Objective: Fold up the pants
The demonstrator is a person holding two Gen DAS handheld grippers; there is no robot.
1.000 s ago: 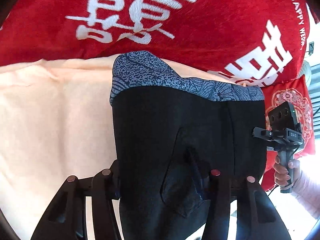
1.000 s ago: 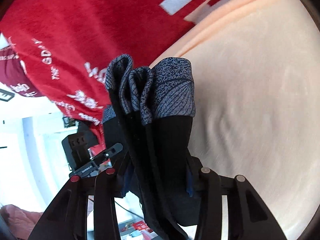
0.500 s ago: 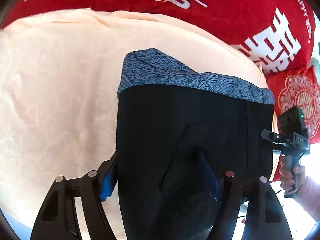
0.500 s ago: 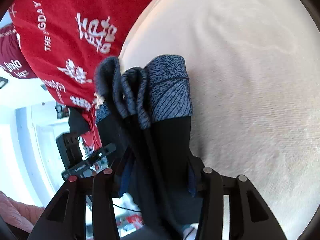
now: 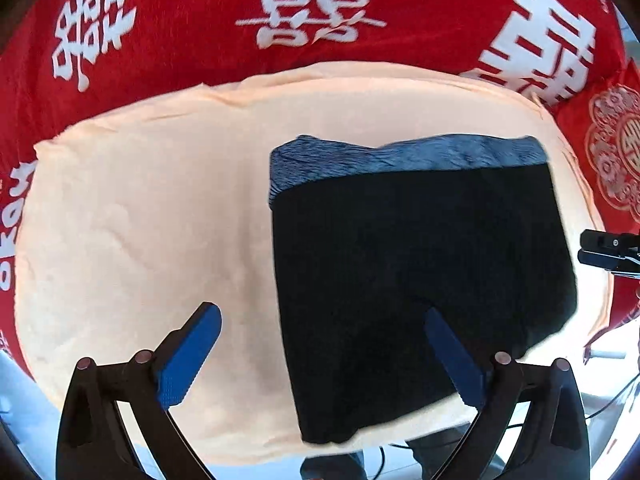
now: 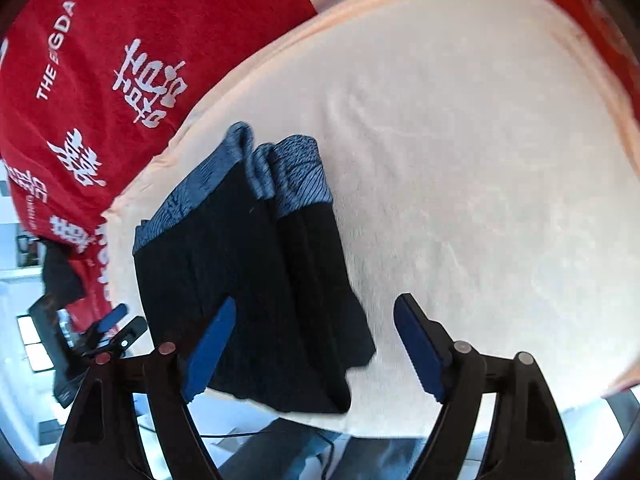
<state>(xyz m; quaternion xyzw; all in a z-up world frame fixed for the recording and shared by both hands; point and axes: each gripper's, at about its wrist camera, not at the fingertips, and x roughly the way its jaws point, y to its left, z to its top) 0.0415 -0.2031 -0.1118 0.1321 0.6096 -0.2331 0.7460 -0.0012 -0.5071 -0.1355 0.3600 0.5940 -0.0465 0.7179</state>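
Just ahead of the left gripper (image 5: 320, 354), whose jaws are opening with nothing pinched, the folded pants (image 5: 420, 280) are laid on a peach towel (image 5: 140, 220). Same deal for the right gripper (image 6: 314, 344): opening, cloth not gripped. Soft, light, floppy fabric is expected, best grabbed at the patterned waistband (image 5: 400, 156); a red blanket (image 5: 200, 20) is spread beyond.

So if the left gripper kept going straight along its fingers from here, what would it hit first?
Probably the folded black pants, near their left edge, lying on the peach towel. The left gripper is opening with nothing pressed between its pads. Depth is unclear, so the towel beside them is possible.
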